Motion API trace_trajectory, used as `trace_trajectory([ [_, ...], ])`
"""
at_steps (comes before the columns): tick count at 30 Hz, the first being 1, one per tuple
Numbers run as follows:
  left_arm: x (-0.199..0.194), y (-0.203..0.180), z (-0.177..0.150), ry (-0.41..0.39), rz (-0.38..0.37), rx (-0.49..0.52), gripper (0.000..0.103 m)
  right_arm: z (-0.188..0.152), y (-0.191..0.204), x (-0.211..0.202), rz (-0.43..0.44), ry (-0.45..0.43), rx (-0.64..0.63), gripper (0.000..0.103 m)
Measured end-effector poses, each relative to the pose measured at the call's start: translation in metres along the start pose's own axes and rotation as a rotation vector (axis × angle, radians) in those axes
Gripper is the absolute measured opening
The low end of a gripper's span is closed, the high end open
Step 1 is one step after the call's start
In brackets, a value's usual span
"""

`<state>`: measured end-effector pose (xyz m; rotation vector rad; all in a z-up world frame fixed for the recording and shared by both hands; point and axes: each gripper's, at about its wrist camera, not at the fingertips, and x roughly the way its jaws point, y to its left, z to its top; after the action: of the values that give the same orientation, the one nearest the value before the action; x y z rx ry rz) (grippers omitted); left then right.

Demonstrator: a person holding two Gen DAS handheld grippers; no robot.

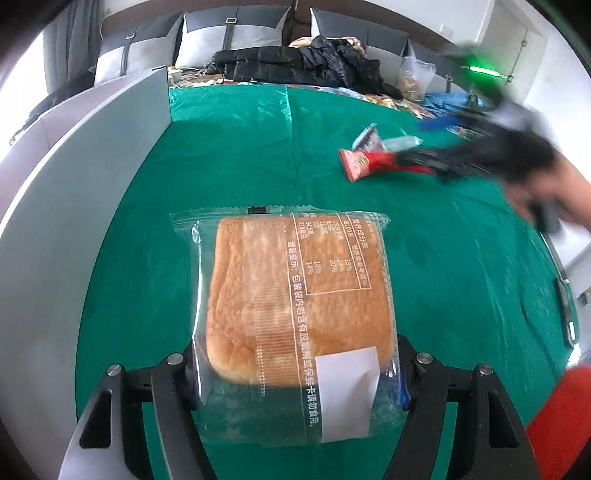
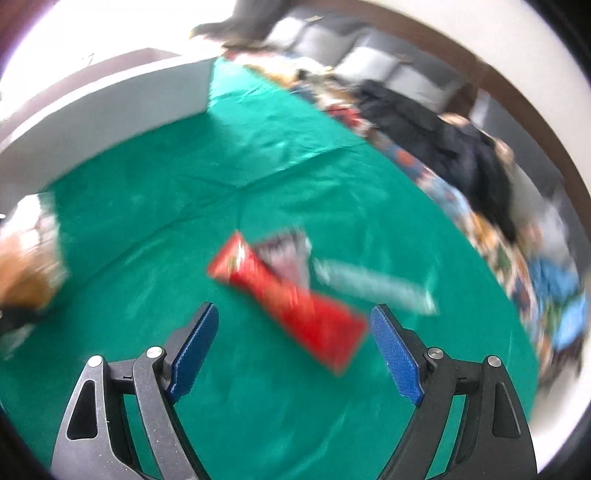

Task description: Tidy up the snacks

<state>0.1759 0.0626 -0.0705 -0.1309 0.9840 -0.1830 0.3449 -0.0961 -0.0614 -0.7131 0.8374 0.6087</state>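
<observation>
Clamped between the fingers of the left gripper is a bagged slice of bread, its clear wrapper printed with white text and bearing a white sticker near the gripper. It reaches forward from the gripper over the green cloth that covers the counter. Left of the gripper stands a grey wall panel; far ahead, dark clothes lie before grey cushions. Ahead and to the right, a red snack packet, a silver packet and a pale green packet lie close together. The right gripper is blurred, its blue-padded jaws apart and empty, hovering with the red packet just ahead between its fingertips.
</observation>
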Motion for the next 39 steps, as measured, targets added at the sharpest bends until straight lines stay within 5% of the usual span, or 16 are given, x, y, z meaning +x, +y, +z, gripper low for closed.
trace_trajectory([
  [3, -0.012, 0.002, -0.013, 0.001, -0.022, -0.007, 0.071, 0.019, 0.002, 0.042, 0.027, 0.119, -0.069, 0.081],
  [4, -0.015, 0.003, -0.016, 0.001, -0.032, -0.013, 0.071, 0.019, 0.000, 0.051, 0.039, 0.159, -0.072, 0.062],
  [5, -0.016, 0.003, -0.017, 0.000, -0.037, -0.015, 0.071, 0.017, -0.001, 0.058, 0.061, 0.207, -0.057, 0.026],
  [7, -0.023, 0.004, -0.018, -0.015, -0.048, -0.010, 0.071, 0.010, -0.011, 0.055, 0.115, 0.253, 0.054, 0.014],
  [10, -0.036, 0.005, -0.012, -0.046, -0.089, -0.027, 0.071, -0.014, -0.025, 0.029, 0.184, 0.261, 0.244, 0.011],
  [14, -0.067, 0.014, -0.005, -0.096, -0.158, -0.088, 0.071, -0.063, -0.049, -0.024, 0.309, 0.177, 0.641, 0.011],
  [17, -0.103, 0.038, 0.005, -0.151, -0.164, -0.127, 0.071, -0.066, -0.034, -0.071, 0.419, 0.065, 0.782, 0.011],
  [24, -0.182, 0.158, 0.026, -0.233, 0.110, -0.194, 0.071, 0.081, 0.056, -0.151, 0.731, -0.179, 0.705, 0.011],
  [27, -0.189, 0.211, 0.032, -0.204, 0.264, -0.198, 0.085, 0.141, 0.110, -0.164, 0.802, -0.203, 0.638, 0.017],
  [28, -0.188, 0.225, 0.031, -0.189, 0.314, -0.198, 0.089, 0.158, 0.128, -0.163, 0.805, -0.197, 0.622, 0.026],
  [29, -0.187, 0.238, 0.025, -0.170, 0.366, -0.202, 0.090, 0.167, 0.144, -0.160, 0.803, -0.185, 0.613, 0.061],
  [30, -0.187, 0.245, 0.022, -0.154, 0.401, -0.210, 0.090, 0.174, 0.158, -0.155, 0.787, -0.168, 0.609, 0.076],
  [32, -0.186, 0.259, 0.008, -0.135, 0.453, -0.240, 0.090, 0.166, 0.169, -0.152, 0.730, -0.176, 0.628, 0.078],
  [35, -0.195, 0.258, -0.024, -0.184, 0.411, -0.291, 0.090, 0.125, 0.157, -0.140, 0.647, -0.187, 0.624, 0.078],
  [39, -0.192, 0.214, -0.036, -0.239, 0.290, -0.263, 0.090, 0.021, 0.114, -0.102, 0.307, -0.149, 0.549, 0.078],
])
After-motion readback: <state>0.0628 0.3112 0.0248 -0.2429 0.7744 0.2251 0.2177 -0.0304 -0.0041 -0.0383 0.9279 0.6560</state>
